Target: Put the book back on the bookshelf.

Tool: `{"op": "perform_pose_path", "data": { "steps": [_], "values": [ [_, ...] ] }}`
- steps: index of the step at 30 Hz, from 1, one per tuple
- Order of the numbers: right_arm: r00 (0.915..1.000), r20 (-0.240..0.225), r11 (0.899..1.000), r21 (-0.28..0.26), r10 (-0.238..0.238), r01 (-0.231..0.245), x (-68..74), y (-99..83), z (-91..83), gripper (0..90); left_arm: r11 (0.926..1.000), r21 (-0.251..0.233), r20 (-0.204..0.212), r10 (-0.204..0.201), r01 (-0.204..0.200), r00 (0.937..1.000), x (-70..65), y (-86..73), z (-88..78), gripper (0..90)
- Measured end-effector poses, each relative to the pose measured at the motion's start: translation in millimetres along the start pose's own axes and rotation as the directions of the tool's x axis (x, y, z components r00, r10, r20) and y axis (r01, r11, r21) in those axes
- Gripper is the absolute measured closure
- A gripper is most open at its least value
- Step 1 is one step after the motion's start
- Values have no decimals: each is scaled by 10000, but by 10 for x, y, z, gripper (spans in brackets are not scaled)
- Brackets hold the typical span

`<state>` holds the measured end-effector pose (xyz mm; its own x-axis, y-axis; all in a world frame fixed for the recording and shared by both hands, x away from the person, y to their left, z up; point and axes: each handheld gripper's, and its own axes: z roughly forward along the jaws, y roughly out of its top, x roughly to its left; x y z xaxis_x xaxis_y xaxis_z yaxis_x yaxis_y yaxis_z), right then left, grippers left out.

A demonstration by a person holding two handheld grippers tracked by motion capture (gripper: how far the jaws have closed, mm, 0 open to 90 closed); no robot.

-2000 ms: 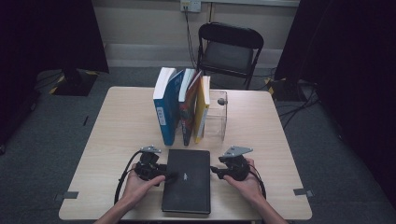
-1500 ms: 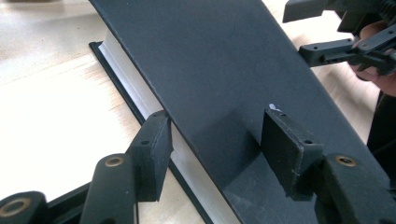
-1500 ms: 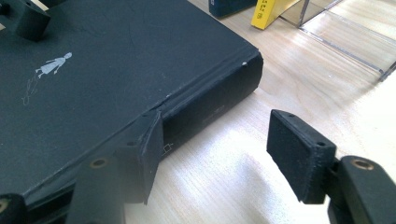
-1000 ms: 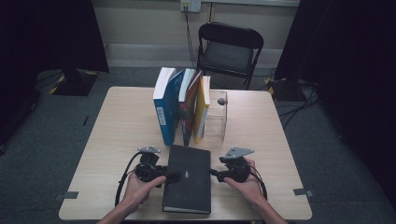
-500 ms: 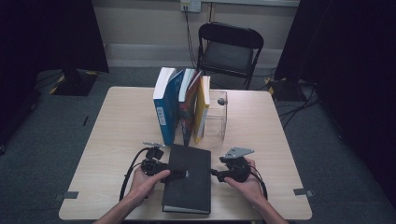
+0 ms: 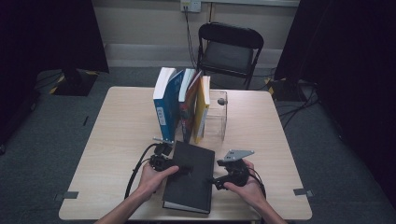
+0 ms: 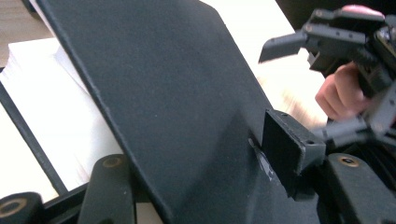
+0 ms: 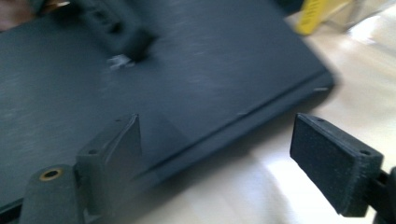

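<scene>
At the near edge of the pale wooden desk (image 6: 116,140) lies a flat black hardcover book (image 6: 189,179). From its left, the left claw (image 6: 183,169) grips the lifted front cover, hand curled round the tool. At its right edge, the right claw (image 6: 211,180) has just opened, released, pointing level at the book.

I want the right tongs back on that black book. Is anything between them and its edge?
Nothing visible. The right tongs stand open at the black book's right edge, with only bare table between the pads. The left tongs grip its cover from the far side; the upright books stand farther back.
</scene>
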<state>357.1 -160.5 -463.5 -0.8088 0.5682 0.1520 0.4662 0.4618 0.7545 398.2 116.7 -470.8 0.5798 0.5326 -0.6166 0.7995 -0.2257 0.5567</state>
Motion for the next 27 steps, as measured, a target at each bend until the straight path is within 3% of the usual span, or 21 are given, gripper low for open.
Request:
{"op": "perform_pose_path", "data": {
  "steps": [3, 7, 10, 12, 13, 15, 16, 21, 24, 27],
  "values": [
    [9999, -99, 9997, 185, -130, 132, 35, -5, 56, 142, 9999, -69, -125, 137, -138, 9998, -19, 1, 15, 422],
    [9988, -421, 9995, 186, 261, -253, -13, -15, 90, 116, 9999, 14, -19, 117, -117, 9999, -5, 26, 31, 427],
    [9984, -391, 9991, 145, 403, -397, -18, -25, 99, 91, 10000, -65, 68, -35, 36, 10000, -1, 48, 59, 402],
    [9988, -339, 9993, 114, 354, -350, -15, -26, 99, 88, 9999, -59, 60, 123, -122, 9999, 8, 44, 57, 437],
    [9989, -324, 9993, 125, 343, -339, -14, -26, 99, 88, 10000, -77, 174, 48, -47, 9998, 22, 48, 50, 451],
    [9985, -390, 9992, 109, 396, -392, -22, -26, 96, 86, 9995, -308, 903, -77, 105, 9959, 42, 49, 33, 545],
    [9982, -432, 9991, 96, 428, -424, -32, -27, 93, 86, 9989, -436, 882, 192, -154, 9959, 4, 55, 24, 582],
    [9935, -785, 9965, 203, 827, -814, -109, -59, 97, 68, 9980, -475, 664, 453, -422, 9968, -43, 54, 16, 589],
    [9851, -1168, 9918, 368, 1260, -1225, -174, -82, 107, 65, 9958, -590, 489, 726, -697, 9962, -93, 42, -2, 591],
    [9802, -1426, 9904, 391, 1372, -1329, -208, -90, 107, 63, 9922, -753, 382, 1025, -994, 9940, -135, 24, -30, 591]
  ]
}}
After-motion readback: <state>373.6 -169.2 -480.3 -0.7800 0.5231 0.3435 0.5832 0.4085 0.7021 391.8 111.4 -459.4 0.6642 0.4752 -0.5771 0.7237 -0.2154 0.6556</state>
